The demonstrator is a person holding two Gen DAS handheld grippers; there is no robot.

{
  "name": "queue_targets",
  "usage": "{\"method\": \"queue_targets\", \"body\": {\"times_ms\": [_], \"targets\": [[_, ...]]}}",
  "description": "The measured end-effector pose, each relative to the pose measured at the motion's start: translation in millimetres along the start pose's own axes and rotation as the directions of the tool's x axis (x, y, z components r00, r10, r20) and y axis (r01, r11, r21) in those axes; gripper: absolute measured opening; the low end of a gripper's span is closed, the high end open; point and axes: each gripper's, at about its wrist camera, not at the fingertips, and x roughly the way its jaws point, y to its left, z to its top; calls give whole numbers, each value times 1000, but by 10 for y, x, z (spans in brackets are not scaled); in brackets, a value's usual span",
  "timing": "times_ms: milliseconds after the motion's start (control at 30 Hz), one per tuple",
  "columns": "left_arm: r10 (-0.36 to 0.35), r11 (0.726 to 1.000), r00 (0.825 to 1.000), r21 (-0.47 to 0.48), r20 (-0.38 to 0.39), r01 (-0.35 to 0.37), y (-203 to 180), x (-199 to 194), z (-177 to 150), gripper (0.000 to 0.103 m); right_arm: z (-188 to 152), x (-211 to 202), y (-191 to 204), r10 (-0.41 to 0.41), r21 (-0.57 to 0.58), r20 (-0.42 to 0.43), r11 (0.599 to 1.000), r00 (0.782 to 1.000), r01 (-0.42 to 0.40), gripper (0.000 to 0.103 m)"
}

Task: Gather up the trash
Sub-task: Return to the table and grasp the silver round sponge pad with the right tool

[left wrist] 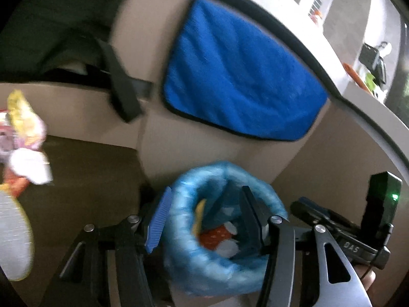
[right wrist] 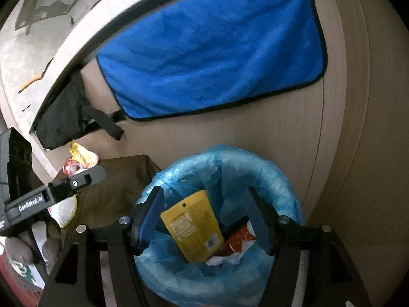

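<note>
Both grippers hang over the bin (right wrist: 219,217), lined with a blue bag, which stands against the cabinet front below the hanging blue towel (right wrist: 212,53). The right gripper (right wrist: 204,217) has its fingers spread wide and holds nothing; a yellow packet (right wrist: 194,226) lies just inside the bin's rim on a red wrapper (right wrist: 237,240) and crumpled paper. The left gripper (left wrist: 202,220) is likewise wide open and empty. More wrappers (left wrist: 23,133) lie by the left edge of the dark mat (left wrist: 89,179). The packet leans near the rim; a careless finger withdrawing could flick it out or snag the loose bag.

blue towel (right wrist: 212,51) draped over beige panel (right wrist: 340,117), black strap (right wrist: 107,122)
</note>
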Motion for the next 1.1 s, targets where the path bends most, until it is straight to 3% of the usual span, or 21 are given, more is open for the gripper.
{"method": "queue_targets", "body": {"times_ms": [133,300,433,533,800,1100], "targets": [[117,993,991,3,62,-118,207,-384,-48,55,16,-126,264,-16,-62,31,998,999,18,62],[249,967,960,25,130,-254,435,-873,-169,56,5,-192,765,11,-145,39,989,999,-6,63],[349,930,919,51,182,-363,700,-1345,-280,57,-37,-188,1194,52,-203,40,978,998,-43,69],[408,908,891,14,199,-419,990,-1685,-351,57,-85,-156,1544,97,-248,32,965,995,-86,71],[534,845,827,-124,174,-520,1815,-2304,-604,57,-258,124,2507,176,-369,-60,910,982,-186,75],[590,802,797,-214,131,-558,2369,-2564,-829,57,-459,545,3206,179,-459,-173,855,969,-240,75]]}}
